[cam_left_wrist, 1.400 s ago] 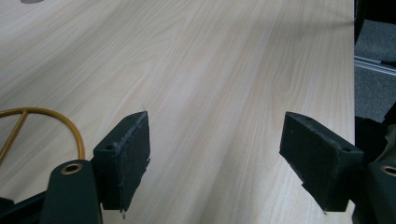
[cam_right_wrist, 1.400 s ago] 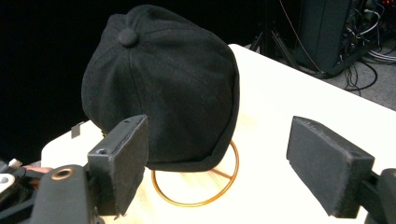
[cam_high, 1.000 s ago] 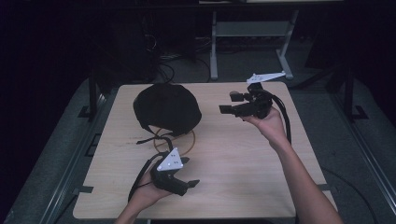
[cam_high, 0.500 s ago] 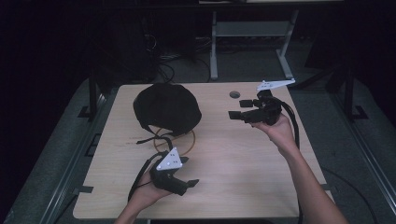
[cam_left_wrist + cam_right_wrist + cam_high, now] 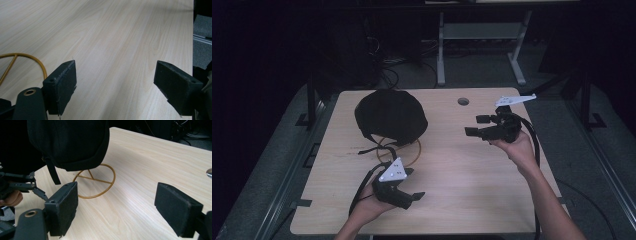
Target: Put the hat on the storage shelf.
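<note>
A black cap (image 5: 390, 117) sits on a gold wire stand (image 5: 96, 182) toward the far left of the table (image 5: 472, 180). Both tools are released and empty: the right tool (image 5: 473, 126) hangs above the table, aimed at the cap, and the left tool (image 5: 409, 197) is low near the front edge. The stand looks light, so a sideways nudge on the cap could tip it. The dangling strap (image 5: 52, 173) could snag a jaw.

The black cap (image 5: 390, 117) hides the upper part of the gold wire stand (image 5: 408, 150); in the right gripper view the cap's (image 5: 67, 142) crown is cut off.
</note>
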Demonstrator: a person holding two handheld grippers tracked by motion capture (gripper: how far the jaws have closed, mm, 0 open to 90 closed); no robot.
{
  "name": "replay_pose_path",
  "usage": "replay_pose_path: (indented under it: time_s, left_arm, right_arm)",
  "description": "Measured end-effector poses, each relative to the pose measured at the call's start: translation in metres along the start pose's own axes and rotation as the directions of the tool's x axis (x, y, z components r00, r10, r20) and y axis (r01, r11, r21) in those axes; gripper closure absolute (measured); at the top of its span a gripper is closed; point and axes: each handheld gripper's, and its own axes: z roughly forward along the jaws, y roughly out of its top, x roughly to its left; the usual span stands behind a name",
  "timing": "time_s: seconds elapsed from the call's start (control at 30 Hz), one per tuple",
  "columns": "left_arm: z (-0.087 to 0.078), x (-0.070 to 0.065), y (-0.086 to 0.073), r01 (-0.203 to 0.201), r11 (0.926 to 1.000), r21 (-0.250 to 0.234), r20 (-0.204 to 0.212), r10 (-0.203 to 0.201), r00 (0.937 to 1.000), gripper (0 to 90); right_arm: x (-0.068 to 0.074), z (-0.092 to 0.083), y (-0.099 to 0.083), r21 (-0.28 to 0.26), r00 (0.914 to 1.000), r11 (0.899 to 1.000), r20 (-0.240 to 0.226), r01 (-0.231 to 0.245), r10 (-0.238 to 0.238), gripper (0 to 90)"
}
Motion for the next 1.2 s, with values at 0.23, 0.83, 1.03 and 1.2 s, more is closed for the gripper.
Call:
replay_pose_path:
  time_s: [0.23, 0.83, 1.03, 1.2]
  left_arm:
    - [0.0, 0.002, -0.001, 0.007, 1.0, 0.008, 0.001, -0.007, 1.0, 18.1]
    - [0.001, 0.004, -0.003, 0.013, 0.9998, 0.014, -0.004, -0.013, 0.9999, 18.2]
    - [0.001, 0.004, -0.003, 0.012, 0.9998, 0.016, -0.008, -0.011, 0.9999, 18.0]
    - [0.001, 0.004, -0.003, 0.011, 0.9998, 0.017, -0.011, -0.011, 0.9999, 17.9]
  right_arm:
    - [-0.004, -0.006, -0.013, 0.0, 0.9999, 1.0, 0.005, -0.015, 0.015, 18.2]
    - [-0.015, -0.025, -0.058, 0.006, 0.9971, 0.997, 0.024, -0.073, 0.073, 18.2]
    - [-0.019, -0.031, -0.079, 0.011, 0.9945, 0.995, 0.034, -0.1, 0.099, 18.2]
    - [-0.021, -0.034, -0.093, 0.018, 0.9928, 0.993, 0.034, -0.116, 0.115, 18.2]
